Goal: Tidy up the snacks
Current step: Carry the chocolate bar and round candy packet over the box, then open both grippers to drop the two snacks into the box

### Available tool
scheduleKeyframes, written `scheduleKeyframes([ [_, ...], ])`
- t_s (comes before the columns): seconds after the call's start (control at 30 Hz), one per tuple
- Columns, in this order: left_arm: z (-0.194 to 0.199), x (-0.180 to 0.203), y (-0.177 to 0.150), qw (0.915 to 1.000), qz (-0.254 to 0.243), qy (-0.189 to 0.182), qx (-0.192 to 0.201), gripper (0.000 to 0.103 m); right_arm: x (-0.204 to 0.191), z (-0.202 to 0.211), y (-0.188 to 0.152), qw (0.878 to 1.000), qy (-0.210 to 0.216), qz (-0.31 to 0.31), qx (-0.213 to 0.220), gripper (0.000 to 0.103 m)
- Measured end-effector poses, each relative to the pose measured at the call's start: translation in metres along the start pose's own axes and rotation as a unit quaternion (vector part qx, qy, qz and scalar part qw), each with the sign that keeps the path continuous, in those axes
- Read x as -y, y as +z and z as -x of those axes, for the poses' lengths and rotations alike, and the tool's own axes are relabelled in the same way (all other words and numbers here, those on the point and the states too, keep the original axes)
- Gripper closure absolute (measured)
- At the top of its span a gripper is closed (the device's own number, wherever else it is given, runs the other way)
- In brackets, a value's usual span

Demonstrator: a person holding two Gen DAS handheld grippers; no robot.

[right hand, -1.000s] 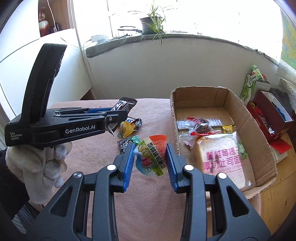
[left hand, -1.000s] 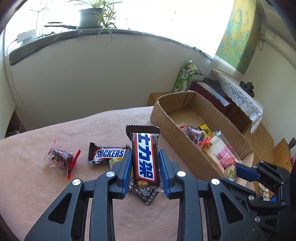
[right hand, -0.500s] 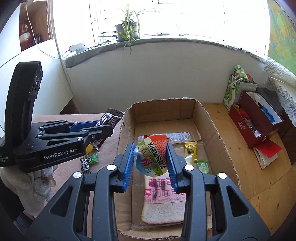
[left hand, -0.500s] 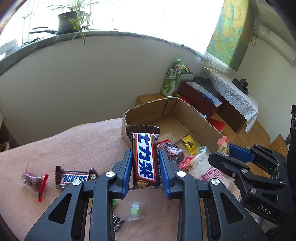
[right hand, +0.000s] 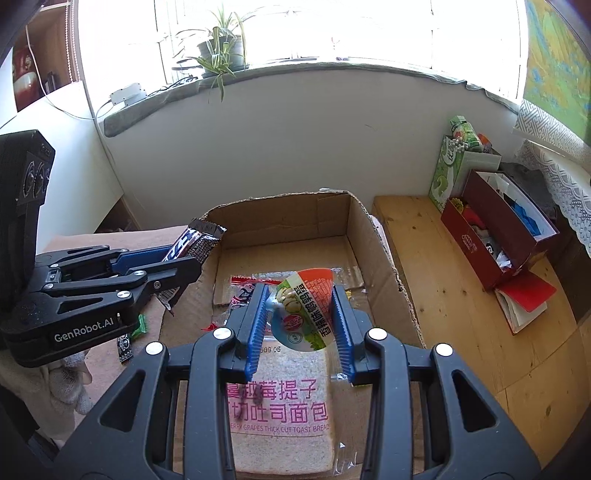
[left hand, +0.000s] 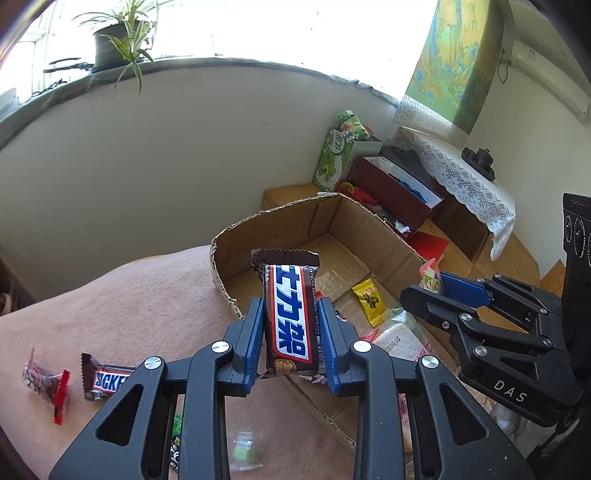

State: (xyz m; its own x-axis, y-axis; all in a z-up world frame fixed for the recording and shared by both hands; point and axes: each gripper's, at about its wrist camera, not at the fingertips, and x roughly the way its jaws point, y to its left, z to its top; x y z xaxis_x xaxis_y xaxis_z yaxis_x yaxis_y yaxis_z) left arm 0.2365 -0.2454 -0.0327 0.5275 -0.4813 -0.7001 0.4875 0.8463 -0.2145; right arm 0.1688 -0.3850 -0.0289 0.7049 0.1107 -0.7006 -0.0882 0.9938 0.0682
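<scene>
Over the blanket (left hand: 147,295), I had swung both grippers to the box (right hand: 369,236), left (left hand: 291,325) clamping the bar (left hand: 291,317), right (right hand: 299,310) clamping the pouch (right hand: 303,310), 2 snacks ready to drop.

bright daylight — window (right hand: 295,33) blown out to white glare | interior evenly lit, sharp | strong fisheye bending at edges — dark vignetted corners
</scene>
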Motion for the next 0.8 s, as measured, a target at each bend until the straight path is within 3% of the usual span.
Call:
scheduleKeyframes([
  [0.53, -0.0036, 0.0058, 0.003, 1.0, -0.008, -0.005, -0.002, 0.076, 0.0104, -0.0112, 0.0014, 1.0, -0.007, -0.008, -0.007, 0.066],
  [0.67, -0.0009, 0.0062, 0.004, 0.9999, -0.011, -0.004, 0.001, 0.074, 0.0093, -0.0099, 0.0012, 1.0, -0.012, -0.008, -0.005, 0.06],
  [0.73, 0.0019, 0.0069, 0.0038, 0.9999, -0.013, 0.0, 0.005, 0.072, 0.0082, -0.0086, 0.0012, 1.0, -0.018, -0.007, -0.001, 0.042],
  [0.8, 0.0046, 0.0072, 0.0032, 0.9999, -0.014, 0.002, 0.008, 0.072, 0.0071, -0.0067, 0.0012, 1.0, -0.021, -0.005, 0.003, 0.035],
])
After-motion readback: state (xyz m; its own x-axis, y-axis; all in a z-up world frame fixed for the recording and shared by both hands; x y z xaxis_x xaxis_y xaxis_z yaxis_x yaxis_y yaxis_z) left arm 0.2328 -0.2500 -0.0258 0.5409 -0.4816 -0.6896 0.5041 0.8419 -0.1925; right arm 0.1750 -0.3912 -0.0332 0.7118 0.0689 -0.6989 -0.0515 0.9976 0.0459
